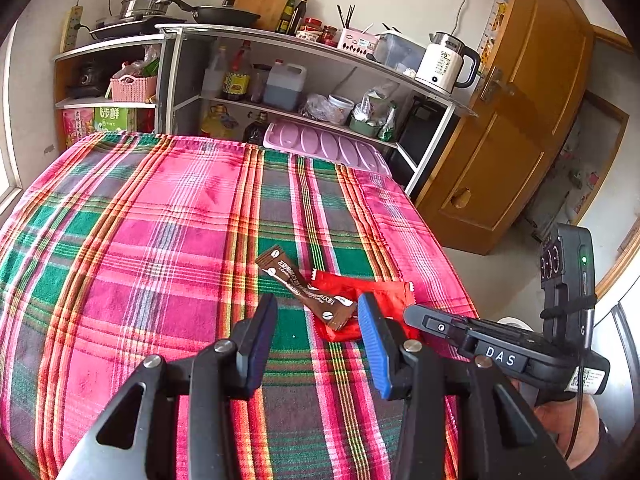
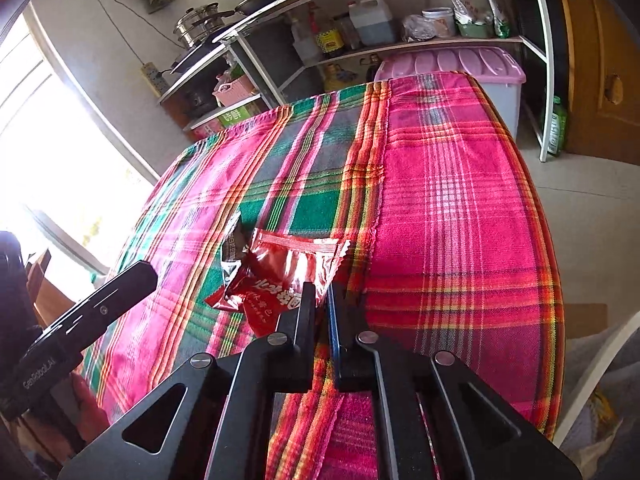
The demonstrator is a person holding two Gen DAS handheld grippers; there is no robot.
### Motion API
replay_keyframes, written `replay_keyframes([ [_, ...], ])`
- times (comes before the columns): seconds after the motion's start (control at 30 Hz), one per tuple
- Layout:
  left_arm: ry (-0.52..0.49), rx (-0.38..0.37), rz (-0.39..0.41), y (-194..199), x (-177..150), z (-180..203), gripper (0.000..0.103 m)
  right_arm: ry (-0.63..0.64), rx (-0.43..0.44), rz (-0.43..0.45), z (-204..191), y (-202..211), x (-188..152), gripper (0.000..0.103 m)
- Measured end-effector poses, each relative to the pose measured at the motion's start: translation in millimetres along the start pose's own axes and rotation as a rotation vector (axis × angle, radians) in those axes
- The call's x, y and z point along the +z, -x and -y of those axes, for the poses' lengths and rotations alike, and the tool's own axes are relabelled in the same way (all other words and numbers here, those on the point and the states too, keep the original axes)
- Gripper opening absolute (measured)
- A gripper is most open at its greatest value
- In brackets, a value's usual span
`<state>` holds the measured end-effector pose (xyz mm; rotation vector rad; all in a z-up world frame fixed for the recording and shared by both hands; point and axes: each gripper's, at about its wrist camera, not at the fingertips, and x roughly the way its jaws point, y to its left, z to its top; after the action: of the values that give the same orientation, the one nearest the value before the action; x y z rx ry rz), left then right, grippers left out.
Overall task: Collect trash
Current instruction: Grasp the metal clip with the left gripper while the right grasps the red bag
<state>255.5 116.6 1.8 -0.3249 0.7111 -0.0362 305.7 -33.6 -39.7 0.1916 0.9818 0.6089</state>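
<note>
Left wrist view: the left gripper (image 1: 316,316) hovers with its jaws apart and nothing between them, low over the plaid tablecloth (image 1: 160,240). Just beyond its fingertips lie two pieces of trash near the table's right edge: a brown sachet (image 1: 304,288) resting across a red wrapper (image 1: 360,300). The right gripper (image 1: 412,314) reaches in from the right, its tip at the red wrapper's near side; whether it grips cannot be told from this angle. Neither wrapper appears raised off the cloth here. Right wrist view: the right gripper (image 2: 322,300) has its jaws drawn nearly together, and the near edge of the red wrapper (image 2: 288,268) runs in between them, so it appears clamped on that edge. The brown sachet (image 2: 234,244) shows only partly, behind the red wrapper's far corner. The left gripper (image 2: 132,280) enters from the lower left, apart from both wrappers. No bin or bag appears in either view. Judged progress: collection is at an early stage, with one wrapper seized but not lifted clear, the sachet untouched, and carrying both to a receptacle still to do.
</note>
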Motion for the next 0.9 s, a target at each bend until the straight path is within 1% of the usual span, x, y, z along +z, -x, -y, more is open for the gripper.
replay_keyframes([
  [0.17,0.008,0.005,-0.027,-16,2,3,0.047,0.006,0.023,0.021,1,13,-6,0.002],
  [0.37,0.015,0.044,-0.076,-42,2,5,0.049,0.007,0.030,0.053,8,34,-17,0.000],
  [0.5,0.037,0.077,-0.088,-56,5,7,0.049,-0.013,0.038,0.060,18,42,-20,0.001],
  [0.67,0.087,0.128,-0.109,-74,7,4,0.050,-0.021,0.047,0.073,26,49,-22,0.001],
  [0.77,0.051,0.163,-0.097,-78,8,11,0.050,-0.024,0.051,0.077,29,50,-22,0.001],
  [0.8,0.037,0.165,-0.096,-79,7,13,0.047,-0.025,0.051,0.078,30,51,-22,0.001],
  [0.83,0.030,0.166,-0.099,-79,7,14,0.036,-0.025,0.049,0.078,30,51,-22,0.001],
  [0.87,0.030,0.163,-0.099,-79,8,14,0.029,-0.025,0.048,0.078,31,51,-22,0.001],
  [0.9,0.032,0.154,-0.104,-80,8,13,0.018,-0.026,0.046,0.078,32,51,-22,0.001],
])
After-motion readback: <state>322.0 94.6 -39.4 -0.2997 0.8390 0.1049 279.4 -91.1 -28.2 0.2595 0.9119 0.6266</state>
